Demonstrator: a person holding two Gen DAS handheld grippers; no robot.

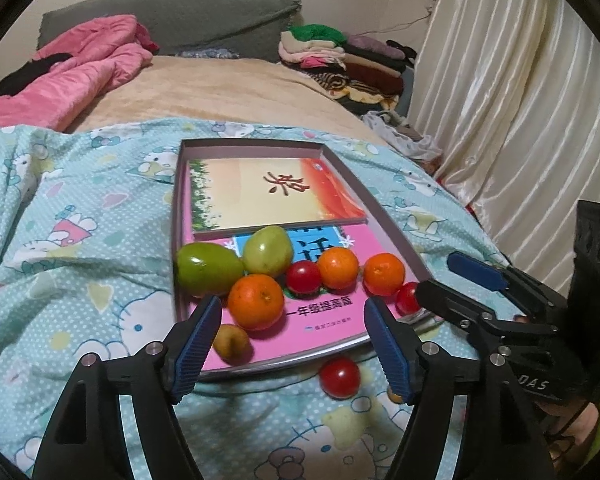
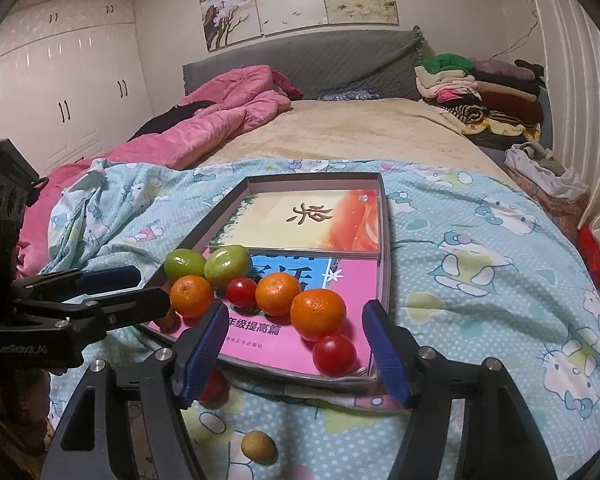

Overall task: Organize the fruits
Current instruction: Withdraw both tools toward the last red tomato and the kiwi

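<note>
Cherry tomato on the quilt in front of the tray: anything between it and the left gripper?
Nothing visible. The cherry tomato lies on the quilt just outside the tray, below and ahead of the open left gripper. No other fruit lies in the gap between them.

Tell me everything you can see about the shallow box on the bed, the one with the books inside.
The box is a shallow rectangular tray with low grey walls that look like cardboard, open on top, lying flat on the blue cartoon-print bedsheet. Two books line its floor: an orange and cream one at the far end, a pink one nearer. Green fruits, oranges and small red tomatoes rest on the pink book. One tomato lies outside, by the near wall.
</note>
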